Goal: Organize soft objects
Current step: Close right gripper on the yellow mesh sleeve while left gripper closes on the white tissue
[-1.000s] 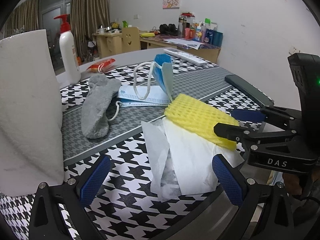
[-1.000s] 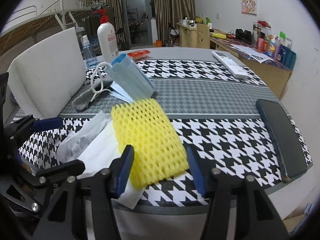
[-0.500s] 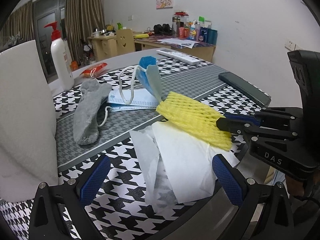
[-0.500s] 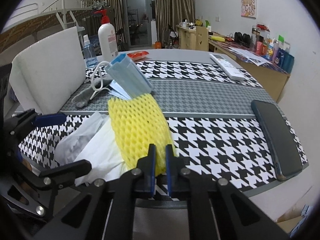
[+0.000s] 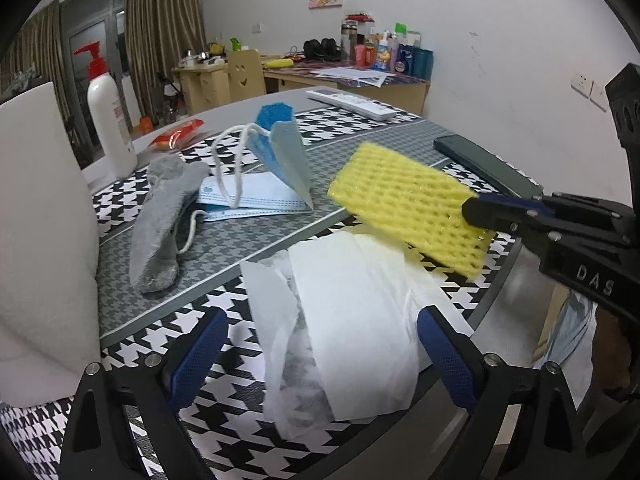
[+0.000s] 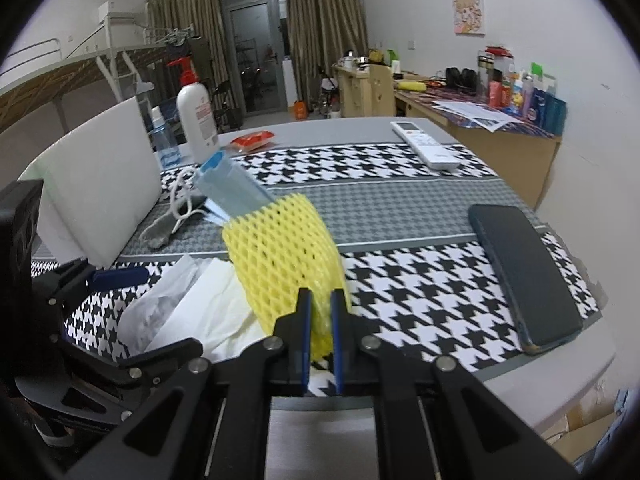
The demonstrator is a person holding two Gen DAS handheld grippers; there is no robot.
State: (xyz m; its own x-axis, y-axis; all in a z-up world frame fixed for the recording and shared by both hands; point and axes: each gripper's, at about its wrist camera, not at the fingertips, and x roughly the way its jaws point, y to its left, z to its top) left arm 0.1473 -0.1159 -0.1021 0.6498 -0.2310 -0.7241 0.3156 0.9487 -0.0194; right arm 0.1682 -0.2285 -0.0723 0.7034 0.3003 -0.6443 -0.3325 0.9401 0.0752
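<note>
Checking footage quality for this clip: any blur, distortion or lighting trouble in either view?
Left wrist view: yellow foam net slightly motion-blurred at its edges, table lines bowed by the fisheye, black corner vignette. Right wrist view: sharp; even indoor light, same barrel distortion, dark glass door behind.

Both fisheye views are evenly lit by soft indoor light from overhead, moderately bright, with a cool white cast on the walls. Shadows are faint and short. Straight lines bow outward, and black vignetting rounds off every corner. Beyond the right hand-held gripper [image 6: 320, 312], a glass door [image 6: 256, 68] is dark. The yellow foam net [image 5: 408, 204] in its grip shows slight motion blur. The far room is soft and grainy.
</note>
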